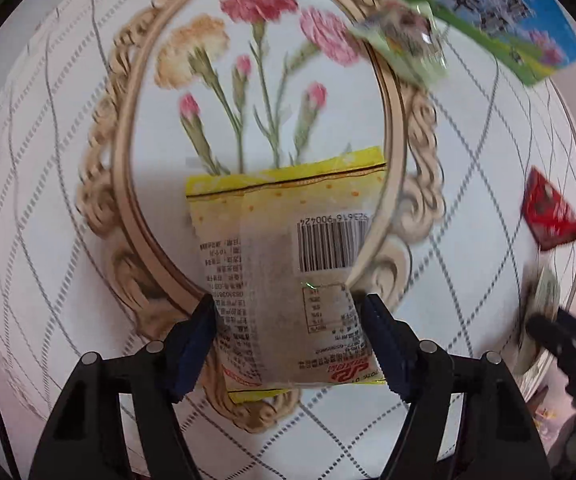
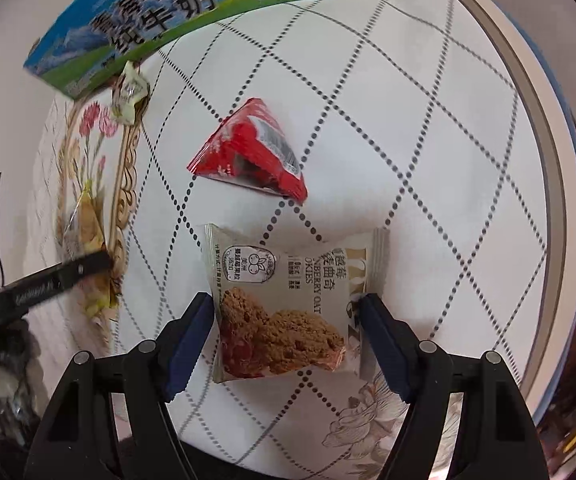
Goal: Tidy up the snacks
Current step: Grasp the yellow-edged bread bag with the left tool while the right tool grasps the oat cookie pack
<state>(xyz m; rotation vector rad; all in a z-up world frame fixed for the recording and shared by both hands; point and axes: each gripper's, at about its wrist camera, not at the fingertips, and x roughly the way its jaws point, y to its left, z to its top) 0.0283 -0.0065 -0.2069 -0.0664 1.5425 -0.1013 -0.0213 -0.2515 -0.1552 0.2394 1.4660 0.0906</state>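
Left gripper (image 1: 290,344) clamps a yellow snack packet (image 1: 288,268) over the floral oval tray (image 1: 398,152). Right gripper (image 2: 286,344) grasps a cranberry oat cookie packet (image 2: 288,304) on the tablecloth (image 2: 428,140), apparently just off it, near a red triangular packet (image 2: 252,152).

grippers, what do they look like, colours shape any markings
Both match: the left gripper and right gripper have glossy black angular plastic arms with round silver pivot pins and dark blue pads on the fingers. In the right wrist view, the left gripper's black finger carries small pale lettering, too blurred to read. No sleeves visible.
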